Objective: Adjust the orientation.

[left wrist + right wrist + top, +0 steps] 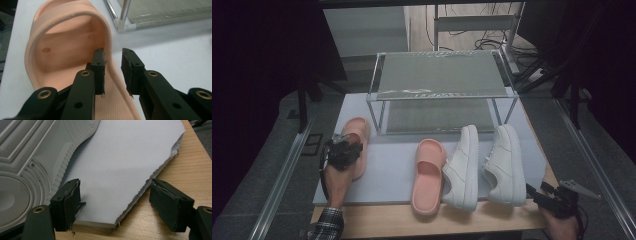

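Note:
A pink slipper (355, 131) lies at the left of the white board (387, 170). My left gripper (345, 150) sits over its heel end. In the left gripper view the slipper's (62, 57) right side wall runs between the jaws of my left gripper (112, 67): one finger (98, 67) is inside against the wall, the other stands just outside it with a gap, so the gripper is open. My right gripper (536, 194) rests open at the board's near right corner. Nothing is between the jaws of my right gripper (115, 200) but the board corner (125, 157).
A second pink slipper (428, 175) and two white sneakers (462, 167) (507, 162) lie side by side on the board. The right sneaker's sole (30, 157) faces my right gripper. A two-tier metal rack (439, 85) stands behind. The wooden table edge (462, 222) runs along the front.

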Demonstrator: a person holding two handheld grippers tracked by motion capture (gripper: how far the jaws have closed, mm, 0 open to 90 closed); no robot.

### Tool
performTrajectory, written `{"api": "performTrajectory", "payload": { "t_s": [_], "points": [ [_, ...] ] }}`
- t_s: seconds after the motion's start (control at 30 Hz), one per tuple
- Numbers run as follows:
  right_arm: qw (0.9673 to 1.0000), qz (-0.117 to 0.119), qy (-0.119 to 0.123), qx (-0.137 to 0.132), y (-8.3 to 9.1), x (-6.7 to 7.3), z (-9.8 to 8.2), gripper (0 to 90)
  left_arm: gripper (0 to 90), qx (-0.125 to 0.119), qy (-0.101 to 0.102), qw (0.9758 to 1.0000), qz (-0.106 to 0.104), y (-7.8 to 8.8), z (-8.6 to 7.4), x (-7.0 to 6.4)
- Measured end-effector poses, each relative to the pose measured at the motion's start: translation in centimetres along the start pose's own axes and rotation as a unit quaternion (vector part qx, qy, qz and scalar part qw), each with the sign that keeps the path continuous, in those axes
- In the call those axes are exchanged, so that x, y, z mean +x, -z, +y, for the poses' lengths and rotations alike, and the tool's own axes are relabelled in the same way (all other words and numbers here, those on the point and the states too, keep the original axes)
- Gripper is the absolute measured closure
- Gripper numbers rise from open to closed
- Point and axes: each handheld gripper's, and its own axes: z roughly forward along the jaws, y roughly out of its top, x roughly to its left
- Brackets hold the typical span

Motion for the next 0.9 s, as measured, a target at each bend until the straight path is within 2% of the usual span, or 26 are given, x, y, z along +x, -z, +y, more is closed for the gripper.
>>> {"api": "performTrajectory", "payload": {
  "t_s": [0.47, 0.57, 0.63, 0.9],
  "points": [
    [1.0000, 0.000, 0.000, 0.000, 0.0, 0.0, 0.0, 25.2, 74.5, 0.017, 0.006, 0.9996, 0.023, -2.0, 1.6, 0.1],
    [1.0000, 0.000, -0.001, 0.000, 0.0, 0.0, 0.0, 25.3, 78.4, 0.019, 0.006, 0.9995, 0.023, -2.1, 1.7, -0.1],
    [1.0000, 0.000, -0.001, 0.000, 0.0, 0.0, 0.0, 25.2, 81.8, 0.019, 0.004, 0.9993, 0.031, -2.1, 1.8, -0.3],
    [1.0000, 0.001, -0.001, 0.000, 0.0, 0.0, 0.0, 25.3, 85.6, 0.016, 0.004, 0.9990, 0.042, -1.4, 1.8, -0.1]
  ]
}}
